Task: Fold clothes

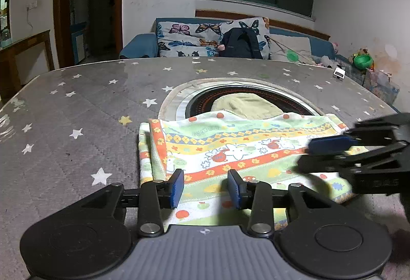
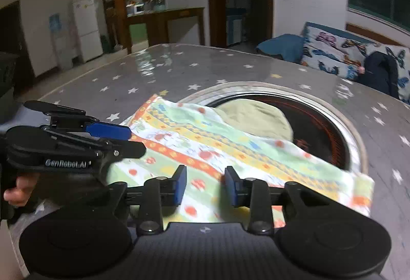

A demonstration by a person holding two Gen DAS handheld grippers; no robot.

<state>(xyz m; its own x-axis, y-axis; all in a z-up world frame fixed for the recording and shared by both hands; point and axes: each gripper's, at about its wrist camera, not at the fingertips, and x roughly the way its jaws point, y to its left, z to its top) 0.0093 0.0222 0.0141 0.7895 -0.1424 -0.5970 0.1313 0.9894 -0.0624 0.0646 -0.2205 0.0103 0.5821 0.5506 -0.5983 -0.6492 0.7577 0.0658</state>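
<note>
A colourful striped cloth with cartoon prints lies folded on the grey star-patterned table, its far edge draped over a round black inset. My left gripper hovers open over the cloth's near edge, nothing between its blue pads. My right gripper comes in from the right over the same cloth. In the right wrist view that right gripper is open above the cloth, and the left gripper shows side-on at the left with a hand behind it.
A pale yellow-green garment lies in the round black inset behind the cloth. A small white box stands at the table's far right. A sofa with butterfly cushions is beyond the table.
</note>
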